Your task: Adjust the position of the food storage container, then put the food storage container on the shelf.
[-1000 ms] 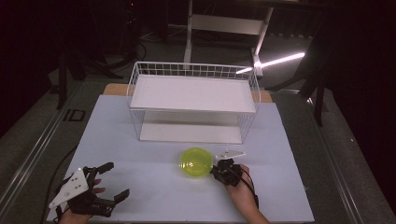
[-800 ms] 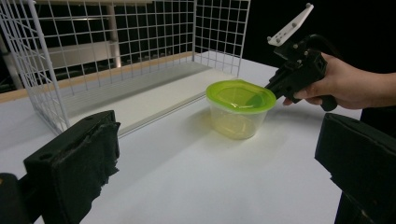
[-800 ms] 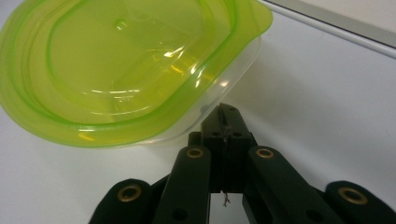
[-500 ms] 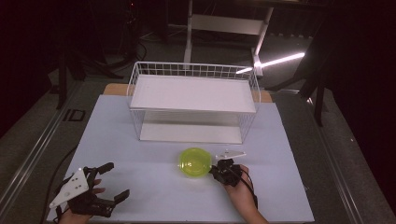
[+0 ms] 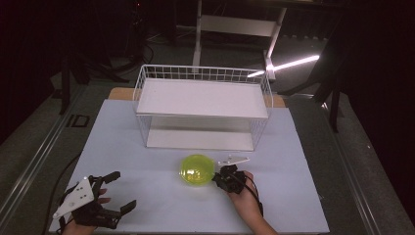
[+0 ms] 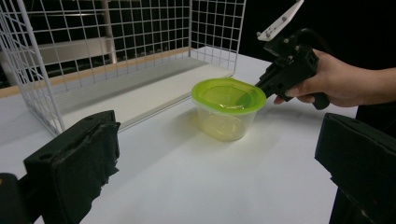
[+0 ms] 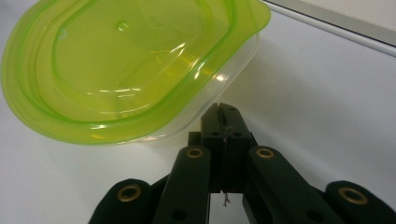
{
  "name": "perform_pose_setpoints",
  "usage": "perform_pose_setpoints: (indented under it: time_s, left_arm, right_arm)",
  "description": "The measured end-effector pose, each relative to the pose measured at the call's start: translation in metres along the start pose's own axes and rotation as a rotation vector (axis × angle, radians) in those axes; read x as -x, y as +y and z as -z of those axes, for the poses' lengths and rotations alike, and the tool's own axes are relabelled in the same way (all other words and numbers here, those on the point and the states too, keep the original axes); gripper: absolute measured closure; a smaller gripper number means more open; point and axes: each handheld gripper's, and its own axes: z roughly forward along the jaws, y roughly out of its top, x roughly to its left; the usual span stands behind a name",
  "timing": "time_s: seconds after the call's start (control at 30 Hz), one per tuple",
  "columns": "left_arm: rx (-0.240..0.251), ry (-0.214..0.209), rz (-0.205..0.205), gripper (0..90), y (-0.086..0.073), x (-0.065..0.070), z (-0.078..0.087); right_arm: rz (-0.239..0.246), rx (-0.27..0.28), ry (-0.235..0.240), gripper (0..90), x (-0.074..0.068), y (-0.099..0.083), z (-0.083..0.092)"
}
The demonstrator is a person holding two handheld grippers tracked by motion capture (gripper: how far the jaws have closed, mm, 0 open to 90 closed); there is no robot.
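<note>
A: Where does the container sit?

B: The clear plastic container [image 5: 196, 170] with its yellow-green lid [image 6: 228, 94] stands upright on the white table [image 5: 147, 147], in front of the white wire basket [image 5: 203, 105] and well apart from it.

A: And the right gripper [image 5: 221, 179]?

B: It lies low at the container's right side, in the person's right hand [image 5: 246, 198]. In the right gripper view its jaws are pressed fully together with nothing between them, their tips just at the container's wall below the lid's rim. Whether they touch the plastic, I cannot tell.

A: What about the left gripper [image 5: 120, 192]?

B: It rests near the table's front left corner, well apart from the container. Its jaws stand wide apart and empty; in the left gripper view the container shows between them, farther off.

A: Anything in the basket?

B: A flat white board [image 5: 202, 98] forms its shelf.
</note>
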Motion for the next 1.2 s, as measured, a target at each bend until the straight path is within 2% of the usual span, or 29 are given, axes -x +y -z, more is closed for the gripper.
perform_pose_setpoints:
  time_s: [0.17,0.2,0.3,0.5,0.57,0.63,0.67,0.7,0.8,0.87,0.97,1.0,1.03,1.1,1.13,1.2]
  left_arm:
    - [0.000,0.002,0.007,0.6,-0.001,-0.001,0.002]
    - [-0.001,0.002,0.011,0.6,-0.001,-0.001,0.001]
    - [-0.001,0.000,0.012,0.6,-0.001,-0.001,0.001]
    - [0.002,-0.022,0.009,0.6,0.000,0.001,-0.001]
    - [0.011,-0.040,0.029,0.6,0.001,0.002,-0.003]
    - [0.012,-0.048,0.033,0.6,0.002,0.002,-0.004]
    - [0.003,-0.063,0.032,0.6,0.003,0.003,-0.006]
    - [-0.003,-0.067,0.024,0.6,0.004,0.004,-0.007]
    - [-0.009,-0.069,-0.006,0.6,0.007,0.007,-0.010]
    - [0.008,-0.073,-0.005,0.6,0.008,0.009,-0.011]
    - [0.009,-0.057,-0.010,0.6,0.009,0.008,-0.013]
    - [0.002,-0.052,-0.001,0.6,0.009,0.008,-0.014]
    - [-0.003,-0.058,0.013,0.6,0.009,0.007,-0.015]
    - [-0.013,-0.072,0.038,0.6,0.009,0.007,-0.018]
    - [-0.029,-0.087,0.049,0.6,0.011,0.007,-0.020]
    - [-0.049,-0.107,0.067,0.6,0.015,0.007,-0.025]
  right_arm:
    - [0.019,0.009,-0.017,83.2,0.002,-0.001,0.003]
    - [0.023,0.016,-0.015,78.8,0.004,-0.003,0.006]
    - [0.039,0.020,-0.025,74.5,0.005,-0.006,0.010]
    - [0.071,0.052,-0.065,66.0,0.008,-0.011,0.032]
    - [0.073,0.073,-0.061,53.8,0.008,-0.014,0.041]
    - [0.080,0.095,-0.066,45.7,0.006,-0.016,0.051]
    - [0.080,0.095,-0.066,45.7,0.006,-0.016,0.051]
    - [0.080,0.121,-0.063,35.0,0.005,-0.018,0.060]
    - [0.077,0.153,-0.042,23.4,0.004,-0.022,0.073]
    - [0.083,0.170,-0.024,15.5,0.003,-0.023,0.079]
    - [0.075,0.195,-0.005,14.0,0.002,-0.024,0.082]
    - [0.077,0.201,-0.008,13.8,0.002,-0.023,0.082]
    - [0.078,0.209,-0.013,13.7,0.002,-0.023,0.082]
    - [0.067,0.227,0.013,13.8,0.001,-0.021,0.083]
    - [0.069,0.242,0.008,14.0,-0.001,-0.020,0.083]
    - [0.081,0.263,0.035,14.0,-0.003,-0.016,0.085]
